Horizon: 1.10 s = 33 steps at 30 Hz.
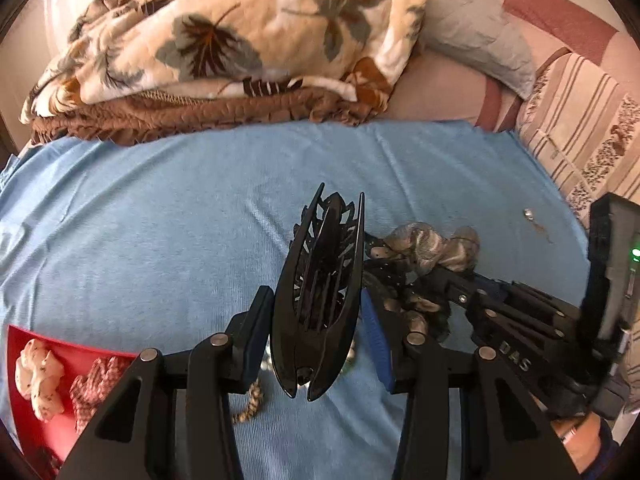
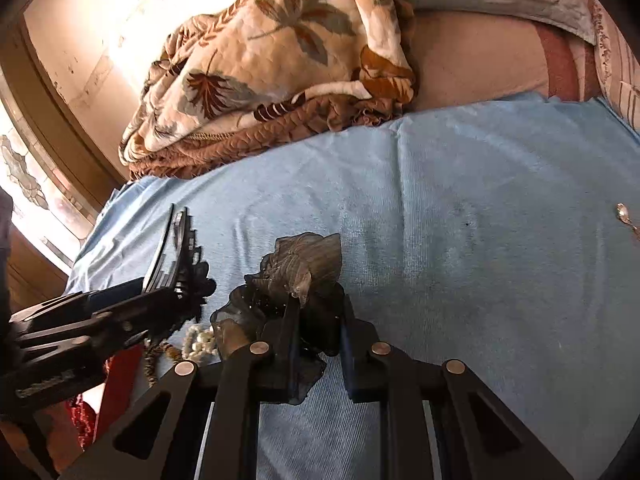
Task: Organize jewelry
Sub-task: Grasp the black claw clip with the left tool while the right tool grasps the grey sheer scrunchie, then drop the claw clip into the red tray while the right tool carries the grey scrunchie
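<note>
Here, from the left wrist, a black hair claw clip [image 1: 320, 304] is seen pinched across its body between the pads of the left gripper [image 1: 318, 334], its jaws about half spread. The clip is held clear of the blue cloth [image 1: 160, 220], over the near middle. It is judged light, stiff and glossy, so slippery; the broad body offers a safer hold than the thin teeth, which may snap. Toward the cloth's near left corner, a red tray [image 1: 80, 350] is seen with fabric scrunchies [image 1: 40, 380] in it. A small earring [image 1: 530, 215] lies near the right edge.

From the right wrist, a grey gauzy scrunchie [image 2: 304, 268] is seen gripped by the right gripper [image 2: 316, 320], its jaws drawn nearly together on bunched fabric. It is judged soft, light and squashable, holdable anywhere. A pearl strand [image 2: 198, 342] lies on the cloth just left of it.
</note>
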Available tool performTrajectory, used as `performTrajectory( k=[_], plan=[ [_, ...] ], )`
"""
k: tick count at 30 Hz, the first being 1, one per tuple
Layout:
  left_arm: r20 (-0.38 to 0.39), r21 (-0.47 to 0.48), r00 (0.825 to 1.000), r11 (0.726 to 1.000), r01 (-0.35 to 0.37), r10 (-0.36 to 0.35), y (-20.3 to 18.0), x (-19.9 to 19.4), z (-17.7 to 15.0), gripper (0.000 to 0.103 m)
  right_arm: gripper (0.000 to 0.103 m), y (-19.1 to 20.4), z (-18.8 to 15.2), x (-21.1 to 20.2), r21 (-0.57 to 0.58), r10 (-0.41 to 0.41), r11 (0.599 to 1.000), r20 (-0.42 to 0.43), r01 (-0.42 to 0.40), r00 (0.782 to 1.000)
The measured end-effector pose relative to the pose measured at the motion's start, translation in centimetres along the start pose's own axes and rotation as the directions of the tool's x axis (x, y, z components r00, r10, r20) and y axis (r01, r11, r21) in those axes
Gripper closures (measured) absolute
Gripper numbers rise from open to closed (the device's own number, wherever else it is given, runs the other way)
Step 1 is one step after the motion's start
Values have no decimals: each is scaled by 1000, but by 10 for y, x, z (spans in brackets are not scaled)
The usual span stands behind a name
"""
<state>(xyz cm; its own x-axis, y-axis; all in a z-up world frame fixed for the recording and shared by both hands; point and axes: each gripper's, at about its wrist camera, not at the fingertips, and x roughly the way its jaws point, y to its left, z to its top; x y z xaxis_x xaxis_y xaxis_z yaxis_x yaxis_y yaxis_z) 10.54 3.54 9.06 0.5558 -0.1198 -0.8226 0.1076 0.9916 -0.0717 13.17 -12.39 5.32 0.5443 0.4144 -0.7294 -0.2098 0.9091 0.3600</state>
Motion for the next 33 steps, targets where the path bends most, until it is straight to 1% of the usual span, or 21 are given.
performTrajectory(
  k=[6, 12, 14, 16, 18, 20, 21, 22, 23, 24, 25, 26, 27, 28, 29, 30, 31, 33],
  plan=[
    [22, 2, 999, 1000, 22, -22, -9, -35, -15, 59, 85, -3, -7, -26, 54, 23, 998, 38, -25, 999],
    [49, -5, 998, 999, 36, -35, -11, -70, -34, 59, 85, -5, -22, -56, 137, 69, 987, 83, -80, 994],
    [56, -12, 998, 999, 39, -38, -9, -82, -41, 59, 85, -6, -29, -65, 171, 98, 979, 92, -113, 991],
    [64, -24, 997, 999, 47, -46, -5, -95, -49, 59, 85, -10, -38, -74, 219, 156, 960, 99, -175, 983],
    [69, -40, 996, 998, 58, -55, 0, -105, -57, 59, 85, -16, -48, -81, 270, 217, 933, 104, -238, 971],
    [73, -56, 995, 996, 67, -63, 6, -113, -65, 59, 84, -22, -59, -86, 322, 285, 897, 103, -303, 953],
    [74, -65, 995, 995, 74, -70, 9, -119, -70, 59, 84, -26, -66, -87, 356, 331, 869, 100, -345, 938],
    [75, -71, 994, 994, 81, -76, 11, -122, -74, 59, 84, -31, -74, -88, 391, 382, 834, 99, -388, 919],
    [76, -78, 994, 993, 89, -83, 14, -127, -79, 59, 84, -37, -84, -87, 434, 440, 789, 95, -435, 893],
    [77, -81, 993, 992, 92, -86, 16, -130, -84, 59, 84, -40, -89, -88, 451, 455, 775, 90, -444, 886],
    [77, -83, 993, 992, 92, -85, 17, -132, -87, 59, 81, -44, -95, -90, 466, 434, 781, 76, -417, 898],
    [77, -85, 994, 992, 90, -83, 18, -135, -91, 59, 80, -48, -99, -93, 466, 342, 823, 50, -325, 938],
    [77, -87, 994, 992, 88, -82, 20, -137, -95, 59, 74, -51, -100, -97, 452, 236, 864, 24, -221, 971],
    [76, -90, 994, 992, 87, -80, 20, -138, -97, 59, 61, -53, -101, -101, 435, 142, 891, 7, -130, 990],
    [75, -95, 994, 992, 87, -80, 22, -139, -100, 59, 56, -56, -101, -106, 416, 45, 908, 6, -44, 999],
    [73, -101, 994, 991, 88, -80, 24, -140, -103, 59, 54, -58, -101, -110, 408, 1, 913, 12, -6, 1000],
    [72, -106, 994, 990, 89, -81, 26, -140, -104, 59, 54, -59, -100, -112, 405, -12, 914, 16, 4, 1000],
    [71, -113, 994, 990, 87, -79, 28, -140, -107, 59, 52, -59, -100, -116, 397, -8, 918, 29, -4, 1000]
  ],
)
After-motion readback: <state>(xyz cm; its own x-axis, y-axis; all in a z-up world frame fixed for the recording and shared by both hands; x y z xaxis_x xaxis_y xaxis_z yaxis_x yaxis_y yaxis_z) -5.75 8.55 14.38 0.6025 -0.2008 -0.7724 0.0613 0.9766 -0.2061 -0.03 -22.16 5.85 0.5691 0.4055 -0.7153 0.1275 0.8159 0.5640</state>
